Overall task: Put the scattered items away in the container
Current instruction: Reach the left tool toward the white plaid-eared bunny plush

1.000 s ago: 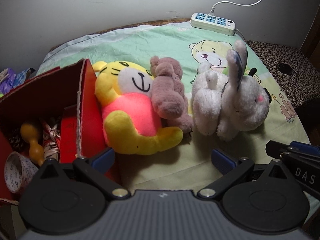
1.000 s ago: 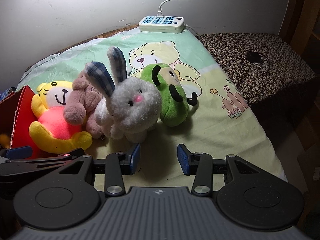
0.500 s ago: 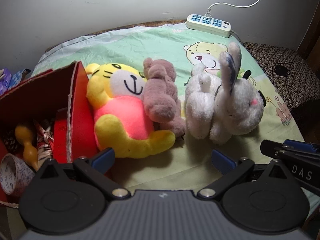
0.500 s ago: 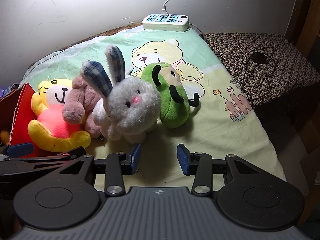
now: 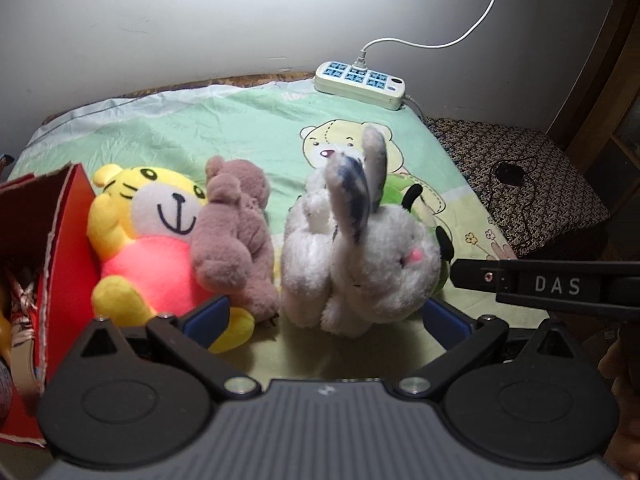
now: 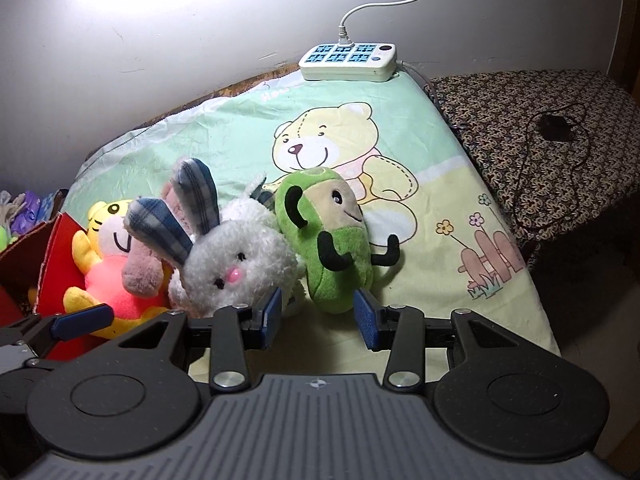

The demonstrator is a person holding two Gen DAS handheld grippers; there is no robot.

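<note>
Only the right wrist view shows the green toy (image 6: 336,248) whole, smooth and bean-shaped with black felt arms; the left view hides most of it behind the fluffy white rabbit (image 5: 360,264). Both lie on the bear-print sheet (image 6: 440,168), right of the red cardboard box (image 5: 60,232). The right gripper (image 6: 318,314) is half open around the green toy's base, gripping nothing; the left gripper (image 5: 324,320) gapes wide, empty.

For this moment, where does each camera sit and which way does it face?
Left wrist: on the left gripper, angled down at the yellow tiger, brown bear and white rabbit; the red box sits left; the right gripper's finger enters from the right.
Right wrist: on the right gripper, facing the green plush.
Shared: rabbit, tiger, power strip.
</note>
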